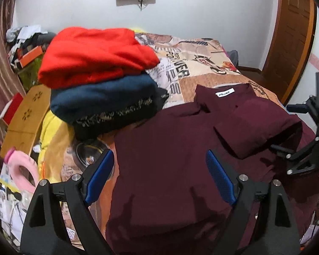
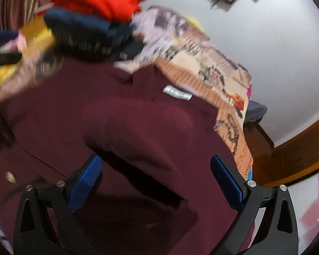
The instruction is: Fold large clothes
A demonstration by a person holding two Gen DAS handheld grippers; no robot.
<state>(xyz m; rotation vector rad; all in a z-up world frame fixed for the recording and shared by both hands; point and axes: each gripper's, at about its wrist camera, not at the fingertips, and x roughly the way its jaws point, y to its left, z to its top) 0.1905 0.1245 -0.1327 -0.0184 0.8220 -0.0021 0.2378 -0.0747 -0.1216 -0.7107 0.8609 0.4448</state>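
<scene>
A large maroon shirt (image 1: 172,148) lies spread on the bed, collar and white label (image 1: 225,93) at the far end. Its right sleeve (image 1: 257,127) is folded in over the body. My left gripper (image 1: 159,170) is open and empty, hovering over the shirt's left half. My right gripper (image 2: 156,178) is open and empty above the folded sleeve (image 2: 138,127); its black frame also shows at the right edge of the left wrist view (image 1: 304,153). The right wrist view is blurred by motion.
A stack of folded clothes, red (image 1: 95,55) on navy (image 1: 104,104), sits on the bed at the shirt's far left. The patterned bedspread (image 1: 202,63) extends beyond. Clutter and a pink ring (image 1: 23,170) lie left. A wooden door (image 1: 291,31) stands at right.
</scene>
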